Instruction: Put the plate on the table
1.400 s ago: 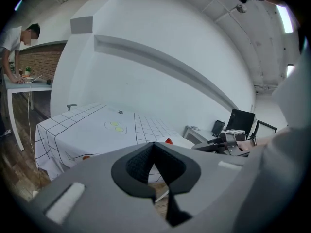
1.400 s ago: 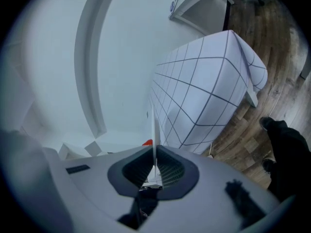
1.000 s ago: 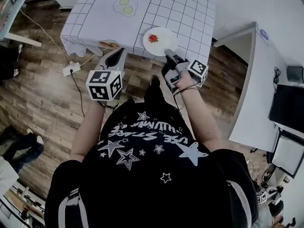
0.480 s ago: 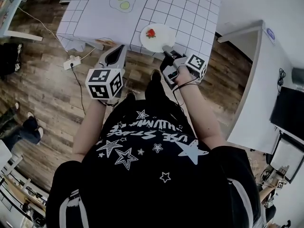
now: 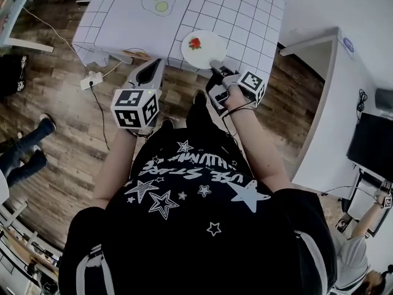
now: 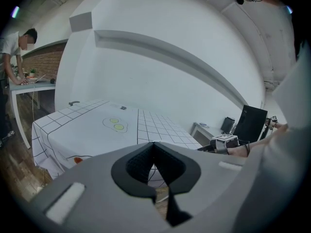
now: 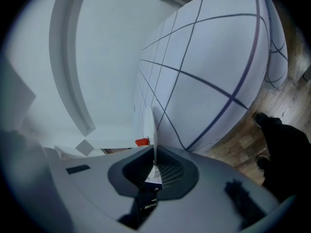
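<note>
A white plate (image 5: 206,49) with a small red piece (image 5: 195,42) on it lies over the near edge of the table (image 5: 135,26), which has a white grid-lined cloth. My right gripper (image 5: 217,65) is shut on the plate's near rim. In the right gripper view the plate (image 7: 148,127) shows edge-on between the jaws, with the red piece (image 7: 142,141) beside it. My left gripper (image 5: 147,74) is held over the wooden floor just short of the table edge. Its jaws are shut with nothing between them (image 6: 154,165).
A flat egg-shaped mat (image 5: 158,0) with two green spots lies farther back on the table. A white desk (image 5: 334,97) stands to the right with a dark monitor (image 5: 371,141). A power strip and cable (image 5: 92,78) lie on the floor at left. A person's legs (image 5: 27,146) show far left.
The plate has moved from over the table's near corner a little farther onto the cloth, still in my right gripper. The person's legs at the far left have shifted. My left gripper has barely moved.
</note>
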`<state>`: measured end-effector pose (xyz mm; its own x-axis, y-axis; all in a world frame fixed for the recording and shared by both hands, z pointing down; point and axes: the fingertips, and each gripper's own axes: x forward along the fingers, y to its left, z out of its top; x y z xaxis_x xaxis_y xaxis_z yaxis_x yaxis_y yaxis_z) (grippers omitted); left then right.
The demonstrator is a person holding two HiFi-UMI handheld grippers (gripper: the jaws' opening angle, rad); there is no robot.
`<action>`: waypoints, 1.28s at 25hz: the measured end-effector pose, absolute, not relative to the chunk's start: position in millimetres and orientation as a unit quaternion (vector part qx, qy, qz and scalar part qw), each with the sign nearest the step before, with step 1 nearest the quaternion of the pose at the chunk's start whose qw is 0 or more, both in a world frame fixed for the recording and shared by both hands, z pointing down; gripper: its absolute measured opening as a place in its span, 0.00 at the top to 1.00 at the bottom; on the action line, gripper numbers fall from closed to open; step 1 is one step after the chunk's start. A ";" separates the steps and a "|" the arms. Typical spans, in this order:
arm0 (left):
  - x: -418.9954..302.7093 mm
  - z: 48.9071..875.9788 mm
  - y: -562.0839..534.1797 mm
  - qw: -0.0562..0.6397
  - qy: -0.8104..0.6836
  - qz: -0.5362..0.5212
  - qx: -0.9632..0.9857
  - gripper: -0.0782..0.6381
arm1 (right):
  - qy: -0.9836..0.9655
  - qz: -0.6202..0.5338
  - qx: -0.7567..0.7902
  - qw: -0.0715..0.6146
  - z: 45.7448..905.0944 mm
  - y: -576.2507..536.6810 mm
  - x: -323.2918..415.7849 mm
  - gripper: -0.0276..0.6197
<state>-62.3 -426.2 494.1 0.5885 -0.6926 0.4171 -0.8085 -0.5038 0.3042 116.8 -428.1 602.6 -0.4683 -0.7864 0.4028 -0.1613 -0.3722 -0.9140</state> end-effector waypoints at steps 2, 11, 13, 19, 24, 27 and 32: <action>-63.7 494.0 -425.4 0.239 -0.436 0.121 0.859 0.88 | 0.515 -0.683 -0.464 0.228 604.9 -430.0 117.2 0.92; -70.2 489.5 -420.4 0.234 -0.436 0.112 0.862 0.88 | 0.537 -0.671 -0.467 0.210 598.6 -431.5 110.7 0.89; -72.2 489.1 -418.8 0.234 -0.436 0.111 0.862 0.88 | 0.538 -0.671 -0.471 0.199 598.9 -430.3 108.6 0.83; -75.1 487.4 -413.7 0.235 -0.436 0.106 0.862 0.88 | 0.539 -0.665 -0.494 0.152 604.7 -424.2 108.8 0.80; -73.6 487.2 -409.6 0.234 -0.431 0.103 0.866 0.88 | 0.551 -0.662 -0.494 0.119 605.7 -426.0 107.0 0.80; -72.5 486.4 -408.3 0.232 -0.428 0.102 0.868 0.88 | 0.559 -0.646 -0.508 0.109 603.4 -431.0 113.2 0.80; -71.6 483.1 -408.8 0.228 -0.427 0.099 0.869 0.88 | 0.558 -0.645 -0.510 0.110 604.8 -429.8 114.5 0.80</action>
